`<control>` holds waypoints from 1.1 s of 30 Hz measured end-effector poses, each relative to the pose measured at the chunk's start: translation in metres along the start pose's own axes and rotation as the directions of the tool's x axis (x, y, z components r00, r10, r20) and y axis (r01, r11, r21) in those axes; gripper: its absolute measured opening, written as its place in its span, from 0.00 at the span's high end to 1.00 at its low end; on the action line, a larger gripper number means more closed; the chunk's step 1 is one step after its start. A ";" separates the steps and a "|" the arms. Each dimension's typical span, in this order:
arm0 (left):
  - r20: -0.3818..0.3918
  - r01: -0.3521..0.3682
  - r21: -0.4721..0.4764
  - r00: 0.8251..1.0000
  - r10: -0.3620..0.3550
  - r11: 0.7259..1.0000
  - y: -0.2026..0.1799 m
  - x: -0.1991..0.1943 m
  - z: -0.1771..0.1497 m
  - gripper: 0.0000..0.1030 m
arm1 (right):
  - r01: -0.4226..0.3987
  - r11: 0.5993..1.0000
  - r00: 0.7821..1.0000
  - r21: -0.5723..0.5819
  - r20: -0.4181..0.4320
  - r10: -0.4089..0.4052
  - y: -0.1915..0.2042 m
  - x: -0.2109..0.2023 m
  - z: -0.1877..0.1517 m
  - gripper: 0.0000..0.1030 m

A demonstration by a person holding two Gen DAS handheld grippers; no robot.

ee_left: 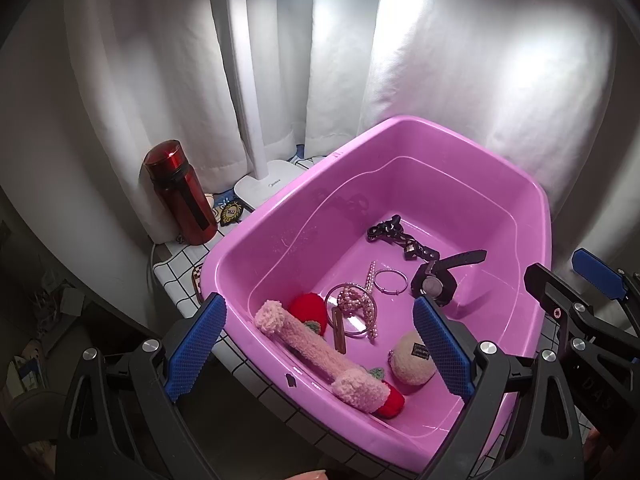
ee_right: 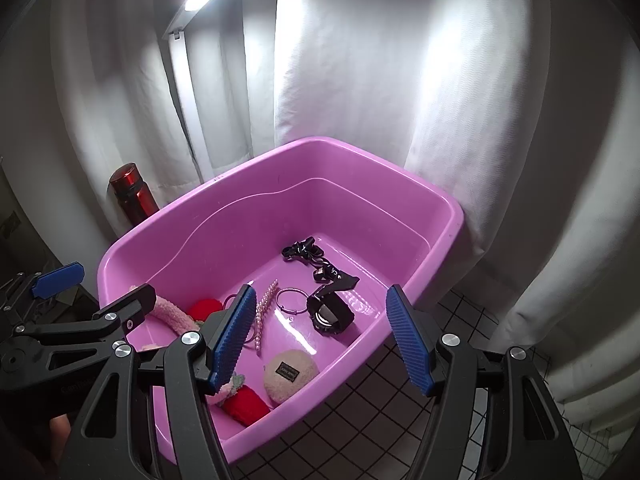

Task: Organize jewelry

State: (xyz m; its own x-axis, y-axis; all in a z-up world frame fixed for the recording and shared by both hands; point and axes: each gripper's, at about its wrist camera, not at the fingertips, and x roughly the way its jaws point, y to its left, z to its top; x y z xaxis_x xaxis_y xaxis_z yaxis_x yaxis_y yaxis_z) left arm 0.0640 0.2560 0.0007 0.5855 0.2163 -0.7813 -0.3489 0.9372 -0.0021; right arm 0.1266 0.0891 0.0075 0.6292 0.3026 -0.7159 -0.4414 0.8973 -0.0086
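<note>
A pink plastic tub (ee_left: pixel 532 200) (ee_right: pixel 448 208) holds the jewelry. Inside lie a black watch (ee_left: pixel 434 286) (ee_right: pixel 330 312), a thin silver bangle (ee_left: pixel 390 280) (ee_right: pixel 292 300), a pearl string (ee_left: pixel 358 300) (ee_right: pixel 264 306), a black lanyard (ee_left: pixel 396 234) (ee_right: pixel 316 260), a pink fluffy band with red strawberries (ee_left: pixel 316 354) and a cream pompom (ee_left: pixel 412 356) (ee_right: pixel 290 374). My left gripper (ee_left: pixel 320 352) is open and empty above the tub's near rim. My right gripper (ee_right: pixel 324 340) is open and empty above the tub's right part. Each gripper shows in the other's view.
A red bottle (ee_left: pixel 180 192) (ee_right: pixel 134 196) stands left of the tub by a white lamp base (ee_left: pixel 264 188). The table has a white grid-pattern cloth (ee_right: pixel 432 344). White curtains hang close behind.
</note>
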 end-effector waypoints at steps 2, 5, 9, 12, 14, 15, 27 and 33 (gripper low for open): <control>0.001 0.000 0.000 1.000 0.000 1.000 0.000 -0.001 0.000 0.10 | -0.001 1.000 1.000 -0.001 0.000 0.001 0.000 0.000 0.000 0.37; 0.001 0.001 0.001 1.000 -0.001 1.000 0.000 -0.001 0.000 0.10 | -0.001 1.000 1.000 -0.001 0.001 0.001 0.000 -0.001 -0.001 0.37; 0.001 0.002 -0.002 1.000 -0.002 1.000 0.000 -0.002 0.000 0.10 | 0.003 1.000 1.000 -0.002 0.002 -0.003 0.001 -0.002 -0.001 0.37; 0.001 0.003 -0.002 1.000 -0.003 1.000 0.000 -0.002 -0.001 0.10 | 0.006 1.000 1.000 -0.003 0.004 -0.006 0.001 -0.002 -0.001 0.37; 0.001 0.000 -0.002 1.000 0.000 1.000 0.000 -0.002 -0.001 0.10 | 0.008 1.000 1.000 -0.002 0.003 -0.008 0.000 -0.003 -0.002 0.37; 0.001 0.002 -0.003 1.000 -0.001 1.000 0.000 -0.002 -0.001 0.10 | 0.008 1.000 1.000 -0.002 0.003 -0.008 0.000 -0.002 -0.002 0.37; -0.004 0.005 -0.005 1.000 -0.005 1.000 -0.001 -0.001 0.001 0.10 | 0.016 1.000 1.000 0.005 0.000 -0.016 -0.003 -0.001 -0.001 0.37; -0.006 0.004 -0.006 1.000 -0.004 1.000 -0.002 -0.001 0.000 0.10 | 0.023 1.000 1.000 0.003 0.000 -0.023 -0.004 0.001 -0.002 0.37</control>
State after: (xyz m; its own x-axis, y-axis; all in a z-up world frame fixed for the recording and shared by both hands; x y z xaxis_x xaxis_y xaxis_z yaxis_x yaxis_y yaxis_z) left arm 0.0645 0.2540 0.0016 0.5822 0.2112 -0.7852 -0.3515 0.9362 -0.0088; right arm 0.1275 0.0854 0.0059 0.6390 0.2818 -0.7157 -0.4249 0.9049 -0.0231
